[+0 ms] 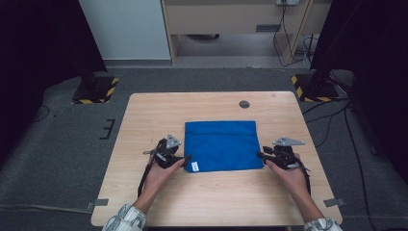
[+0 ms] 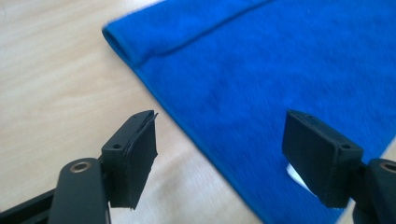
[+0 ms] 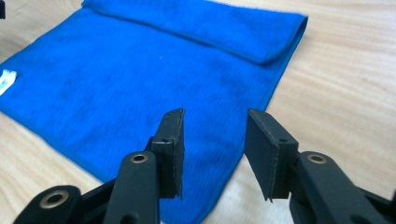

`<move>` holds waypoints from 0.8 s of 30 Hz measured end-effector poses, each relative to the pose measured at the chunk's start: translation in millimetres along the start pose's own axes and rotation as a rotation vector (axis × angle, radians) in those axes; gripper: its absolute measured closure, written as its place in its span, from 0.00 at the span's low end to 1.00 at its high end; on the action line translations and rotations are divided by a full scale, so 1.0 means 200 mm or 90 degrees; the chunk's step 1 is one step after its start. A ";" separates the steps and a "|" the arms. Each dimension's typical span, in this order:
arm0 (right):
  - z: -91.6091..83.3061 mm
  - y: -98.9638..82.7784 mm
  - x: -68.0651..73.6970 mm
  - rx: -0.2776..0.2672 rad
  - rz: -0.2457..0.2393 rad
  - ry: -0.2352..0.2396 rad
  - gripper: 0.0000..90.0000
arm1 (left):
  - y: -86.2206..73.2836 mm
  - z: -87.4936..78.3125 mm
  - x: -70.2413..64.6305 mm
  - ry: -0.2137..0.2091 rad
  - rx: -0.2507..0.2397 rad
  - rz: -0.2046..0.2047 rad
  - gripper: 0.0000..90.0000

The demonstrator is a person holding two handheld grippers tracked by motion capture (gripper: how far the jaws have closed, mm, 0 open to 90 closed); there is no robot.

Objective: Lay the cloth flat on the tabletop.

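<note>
left gripper (image 1: 185,159) jaws apart, cloth's 8 o'clock corner | right gripper (image 1: 260,155) jaws apart, 4 o'clock corner | blue cloth (image 1: 222,144) flat on table (image 1: 144,125)

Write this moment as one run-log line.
left claw: open, at cloth's near-left corner | right claw: open, at near-right corner | blue cloth: flat on table

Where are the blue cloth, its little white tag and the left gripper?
blue cloth (image 1: 222,147): high view, middle of the fabric.
white tag (image 1: 195,166): high view, on the tag at the cloth's near left corner.
left gripper (image 2: 219,158): left gripper view, midway between its open fingertips.
</note>
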State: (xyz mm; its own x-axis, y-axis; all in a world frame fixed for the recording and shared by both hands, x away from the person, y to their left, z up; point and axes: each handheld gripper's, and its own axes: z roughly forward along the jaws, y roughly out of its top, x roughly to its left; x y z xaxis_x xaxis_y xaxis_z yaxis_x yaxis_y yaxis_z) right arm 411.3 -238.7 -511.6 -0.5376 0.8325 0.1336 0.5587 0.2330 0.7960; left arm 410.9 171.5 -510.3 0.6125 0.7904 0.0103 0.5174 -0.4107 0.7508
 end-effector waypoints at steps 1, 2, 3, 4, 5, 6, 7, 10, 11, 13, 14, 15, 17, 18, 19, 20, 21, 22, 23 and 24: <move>0.00 -0.01 0.01 0.002 0.002 0.004 0.64 | -0.01 0.00 -0.01 0.000 0.003 0.003 0.29; -0.01 -0.02 0.01 0.004 0.000 0.004 0.64 | -0.01 0.00 -0.01 0.000 0.004 0.004 0.28; -0.01 -0.03 0.01 0.005 0.000 0.004 0.63 | -0.01 0.00 -0.01 0.002 0.005 0.005 0.28; -0.01 -0.03 0.01 0.007 0.005 0.003 0.62 | -0.01 0.00 -0.01 0.007 0.005 0.007 0.28; -0.01 -0.03 0.01 0.010 0.002 0.001 0.60 | -0.01 0.00 0.00 0.009 0.006 0.005 0.27; 0.00 -0.04 0.01 0.014 0.004 -0.003 0.59 | -0.01 0.01 0.00 0.005 0.012 0.002 0.26; 0.00 -0.05 0.01 0.021 0.004 -0.004 0.58 | -0.02 0.01 0.00 0.002 0.015 -0.002 0.25; 0.02 -0.06 0.00 0.030 0.005 -0.008 0.52 | -0.04 0.03 0.00 0.000 0.024 -0.001 0.25; 0.03 -0.06 0.00 0.034 0.012 -0.006 0.50 | -0.04 0.03 0.00 -0.002 0.025 -0.001 0.25; 0.03 -0.07 0.00 0.040 0.012 -0.005 0.48 | -0.04 0.04 0.00 -0.001 0.029 -0.005 0.25; 0.04 -0.07 0.00 0.042 0.012 -0.006 0.47 | -0.05 0.05 0.00 -0.004 0.034 -0.005 0.24; 0.04 -0.07 0.01 0.048 0.009 -0.007 0.47 | -0.05 0.06 0.00 -0.005 0.037 -0.002 0.24; 0.05 -0.08 0.01 0.051 0.006 -0.010 0.47 | -0.05 0.07 -0.01 -0.006 0.044 0.003 0.24; 0.05 -0.07 0.01 0.051 0.006 -0.009 0.48 | -0.06 0.07 -0.01 -0.006 0.044 0.003 0.24; 0.06 -0.07 0.02 0.049 0.007 -0.009 0.48 | -0.06 0.08 -0.01 -0.006 0.047 0.003 0.24; 0.06 -0.07 0.02 0.051 0.005 -0.007 0.50 | -0.06 0.08 -0.01 -0.006 0.047 0.002 0.25; 0.06 -0.08 0.02 0.052 0.003 -0.005 0.50 | -0.06 0.08 -0.02 -0.008 0.048 0.001 0.25; 0.06 -0.08 0.03 0.054 0.001 -0.003 0.52 | -0.06 0.08 -0.02 -0.010 0.047 0.000 0.25; 0.07 -0.08 0.04 0.055 -0.002 -0.001 0.53 | -0.06 0.08 -0.02 -0.011 0.048 -0.001 0.26; 0.07 -0.08 0.04 0.059 -0.008 -0.001 0.54 | -0.06 0.08 -0.02 -0.011 0.048 -0.001 0.27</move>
State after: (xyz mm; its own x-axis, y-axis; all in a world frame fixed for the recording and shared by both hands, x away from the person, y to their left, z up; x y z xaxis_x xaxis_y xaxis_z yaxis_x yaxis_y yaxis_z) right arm 407.0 -227.9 -531.5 -0.5443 0.8298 0.1232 0.6080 0.2891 0.7395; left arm 412.2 167.0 -530.2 0.6222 0.7829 -0.0028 0.5616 -0.4438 0.6984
